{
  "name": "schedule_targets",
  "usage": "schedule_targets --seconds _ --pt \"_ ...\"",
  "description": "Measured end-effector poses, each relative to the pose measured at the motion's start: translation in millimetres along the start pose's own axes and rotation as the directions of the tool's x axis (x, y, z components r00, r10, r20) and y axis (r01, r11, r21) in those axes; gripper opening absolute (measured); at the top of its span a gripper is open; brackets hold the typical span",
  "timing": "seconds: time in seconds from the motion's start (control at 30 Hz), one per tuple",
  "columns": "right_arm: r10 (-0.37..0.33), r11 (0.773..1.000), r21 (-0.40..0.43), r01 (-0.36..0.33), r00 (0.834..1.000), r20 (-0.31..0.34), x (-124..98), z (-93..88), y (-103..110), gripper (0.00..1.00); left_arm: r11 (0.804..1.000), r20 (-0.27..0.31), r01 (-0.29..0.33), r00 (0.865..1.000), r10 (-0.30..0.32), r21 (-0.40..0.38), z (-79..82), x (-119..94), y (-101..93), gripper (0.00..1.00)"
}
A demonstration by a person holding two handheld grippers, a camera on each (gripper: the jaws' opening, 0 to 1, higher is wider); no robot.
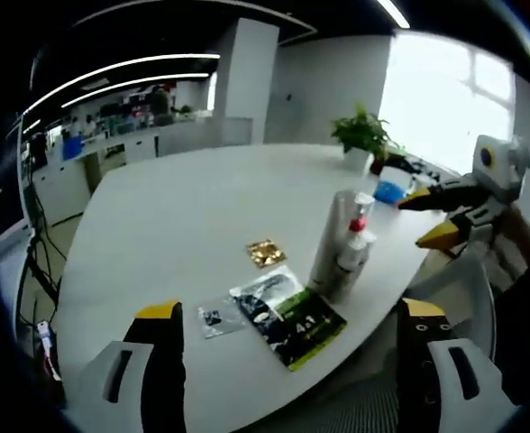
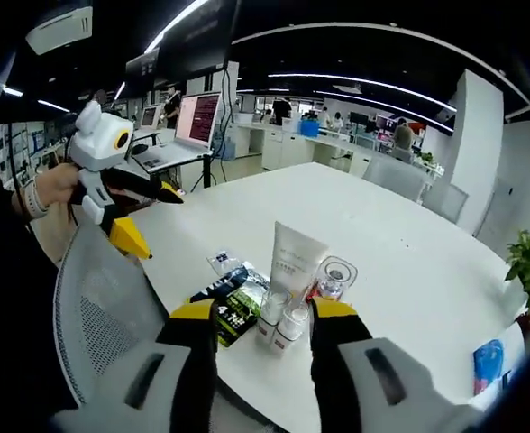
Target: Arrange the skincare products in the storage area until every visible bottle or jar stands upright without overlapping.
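White table point(image 1: 202, 207) is carrying the whole lot near its curved edge — a tall white tube point(image 2: 294, 257), a clear spray bottle point(image 2: 333, 278) just beside it, and two small white bottles point(image 2: 281, 323) in front, all standing upright in a tight cluster. In the left gripper view the same cluster point(image 1: 344, 248) is reading as touching or nearly so; I cannot tell which. Flat sachets are lying beside it: a dark green packet point(image 1: 287, 316), a small clear one point(image 1: 218, 317), a gold one point(image 1: 265, 253).

Right gripper point(image 2: 263, 327) is hovering with jaws apart, framing the two small bottles but gripping nothing. Left gripper point(image 1: 287, 329) is likewise spread and empty, held back over the table edge, short of the packets. A white mesh chair point(image 2: 103, 316) is sitting below the edge.

Step in hand, by my reading: lining up on the small bottles to space them out. Next move is calling for a low, square approach on one bottle — its neighbour and the tube are crowding close enough to be knocked.
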State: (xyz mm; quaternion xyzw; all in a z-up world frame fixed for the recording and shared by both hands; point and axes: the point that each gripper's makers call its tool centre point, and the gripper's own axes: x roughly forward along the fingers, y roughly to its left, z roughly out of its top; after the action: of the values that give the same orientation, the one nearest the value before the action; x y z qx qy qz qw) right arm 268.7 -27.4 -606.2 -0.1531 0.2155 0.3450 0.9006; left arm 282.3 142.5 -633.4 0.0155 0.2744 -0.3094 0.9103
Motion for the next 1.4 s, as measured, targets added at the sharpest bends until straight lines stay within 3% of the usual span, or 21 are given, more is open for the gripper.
schedule_targets --seconds 0.4,0.63,0.8,1.4 --pt "0.0 1.0 0.025 0.001 1.0 -0.024 0 -26.9 -25 0.65 0.999 0.001 -0.024 1.0 0.024 0.032 6.1 2 -4.5 0.97" --pt "0.024 0.999 0.027 -0.023 0.999 -0.024 4 -29.0 -31 0.77 0.999 -0.008 -0.037 0.999 0.037 0.038 5.0 0 -4.3 0.94" --pt "0.003 0.998 0.058 -0.002 1.0 -0.015 8 -29.3 -40 0.89 0.998 -0.039 -0.029 0.999 0.031 0.055 -1.4 -1 -7.0 0.96" --pt "0.027 0.999 0.03 -0.025 0.998 -0.063 19 -35.4 -39 0.99 0.996 -0.117 0.03 0.993 -0.02 0.082 -15.2 11 7.2 0.97"
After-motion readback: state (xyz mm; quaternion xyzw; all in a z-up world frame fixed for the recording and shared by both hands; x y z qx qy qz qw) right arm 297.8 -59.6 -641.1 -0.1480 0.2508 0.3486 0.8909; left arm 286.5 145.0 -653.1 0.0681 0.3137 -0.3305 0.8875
